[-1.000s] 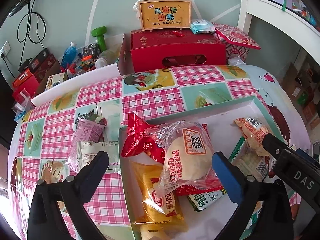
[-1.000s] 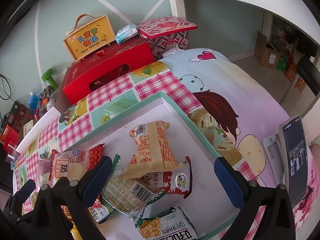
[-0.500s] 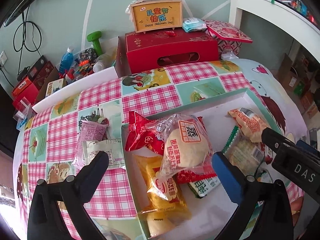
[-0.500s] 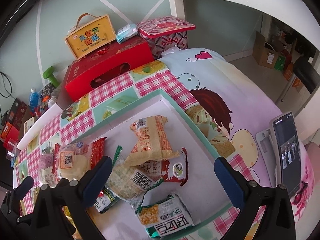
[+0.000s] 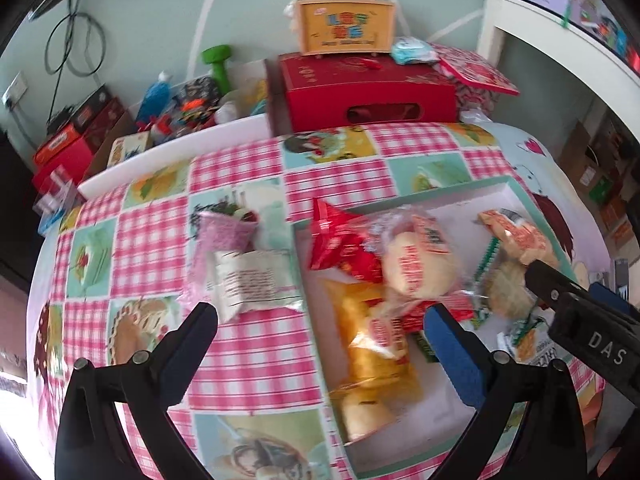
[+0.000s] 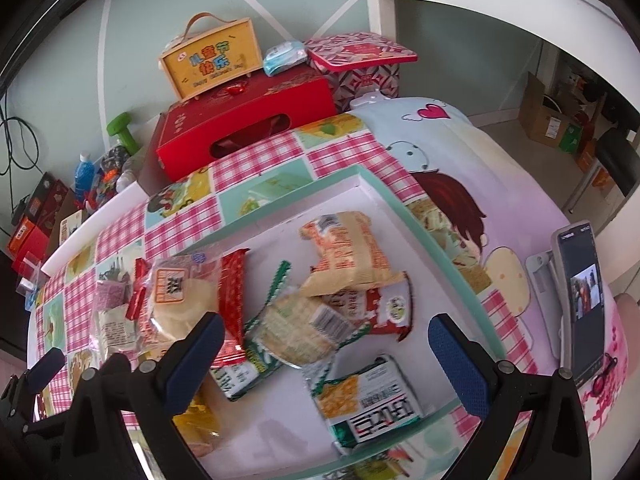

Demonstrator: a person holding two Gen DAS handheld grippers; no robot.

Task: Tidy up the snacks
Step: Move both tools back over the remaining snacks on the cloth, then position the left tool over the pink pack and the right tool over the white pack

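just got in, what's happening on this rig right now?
A person holds two handheld grippers over a checkered tablecloth, sorting snacks into a shallow white tray. Both the left gripper and the right gripper are open and holding nothing. Most packets already lie piled in the tray, among them a bun packet and a green cracker pack. A pink snack packet and a white-labelled packet lie outside it on the cloth, in front of the left gripper.

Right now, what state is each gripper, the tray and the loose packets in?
Left gripper: open, empty.
Right gripper: open, empty.
Tray: holding a pile of snack packets.
Bun packet: sealed, lying atop the pile.
Pink packet: on the tablecloth, outside the tray.
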